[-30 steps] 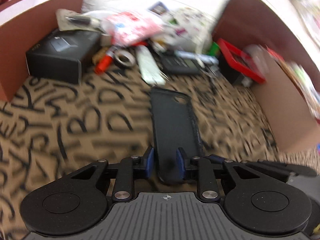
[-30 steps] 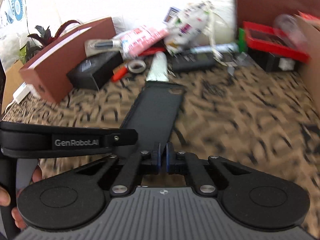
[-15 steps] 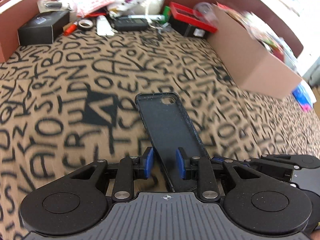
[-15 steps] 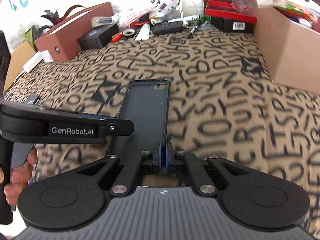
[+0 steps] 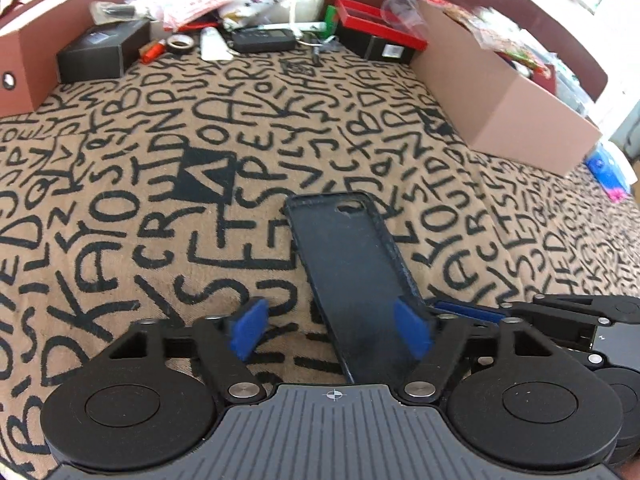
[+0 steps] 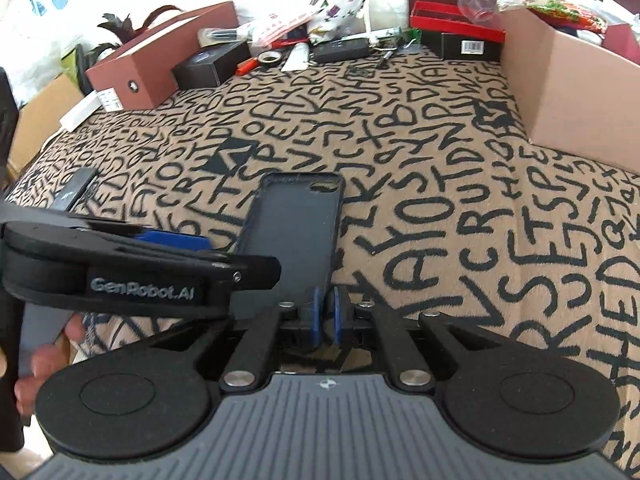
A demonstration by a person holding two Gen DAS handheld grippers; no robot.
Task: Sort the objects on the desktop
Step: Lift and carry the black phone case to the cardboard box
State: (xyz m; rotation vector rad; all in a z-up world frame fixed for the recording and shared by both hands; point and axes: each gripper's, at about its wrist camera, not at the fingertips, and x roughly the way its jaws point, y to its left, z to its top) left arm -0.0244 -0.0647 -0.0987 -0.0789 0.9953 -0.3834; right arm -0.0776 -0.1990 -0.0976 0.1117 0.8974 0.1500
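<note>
left wrist: left tool (image 5: 332, 330) wide over phone case (image 5: 352, 264)

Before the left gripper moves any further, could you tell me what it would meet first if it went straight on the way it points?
Most likely the black phone case, lying between the left gripper's open jaws, then the lettered cloth beneath; depth is uncertain.

Letter-print cloth (image 5: 168, 216) — potted plant (image 6: 116, 24) behind.
</note>
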